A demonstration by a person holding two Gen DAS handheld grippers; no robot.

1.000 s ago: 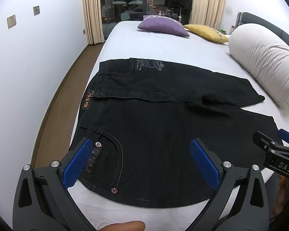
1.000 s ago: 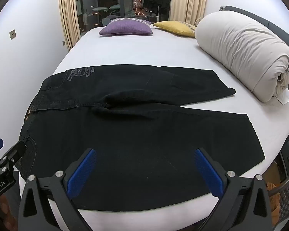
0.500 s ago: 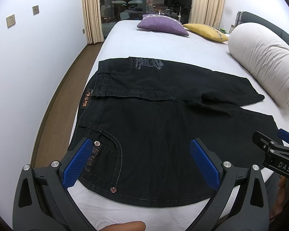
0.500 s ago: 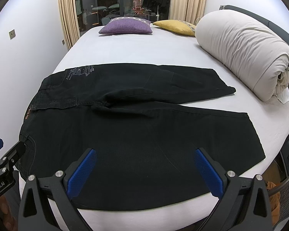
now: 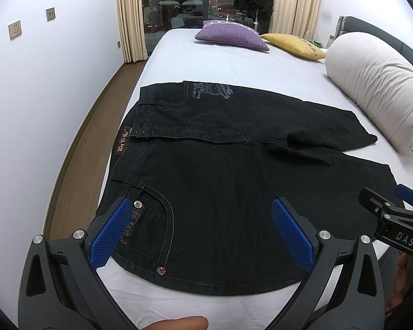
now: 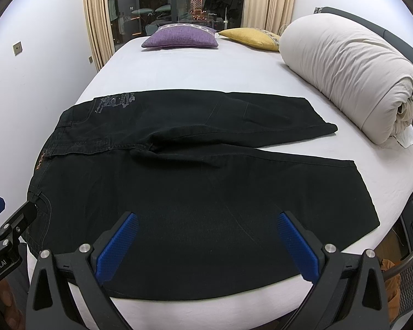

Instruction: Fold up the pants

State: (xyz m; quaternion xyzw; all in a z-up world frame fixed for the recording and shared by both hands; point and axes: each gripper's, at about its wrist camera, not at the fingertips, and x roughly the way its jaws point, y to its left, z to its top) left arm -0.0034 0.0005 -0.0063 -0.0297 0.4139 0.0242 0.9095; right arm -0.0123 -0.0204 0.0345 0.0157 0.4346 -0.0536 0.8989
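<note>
Pants (image 5: pixel 234 192) flat on bed (image 5: pixel 220 63); left gripper (image 5: pixel 203 220) and right gripper (image 6: pixel 206 236) both wide apart, empty.

Two wrist views from the bed's (image 5: pixel 234 63) near edge, facing the curtains (image 6: pixel 267 0), sharing the pants (image 5: pixel 234 181).

A home bedroom at night: a wide bed (image 6: pixel 234 82) with a white sheet carries a purple cushion (image 6: pixel 180 37), a yellow cushion (image 6: pixel 252 37) and a rolled duvet (image 6: pixel 349 74), before beige curtains (image 5: pixel 130 16) framing a dark glass door (image 6: pixel 179 0).
</note>
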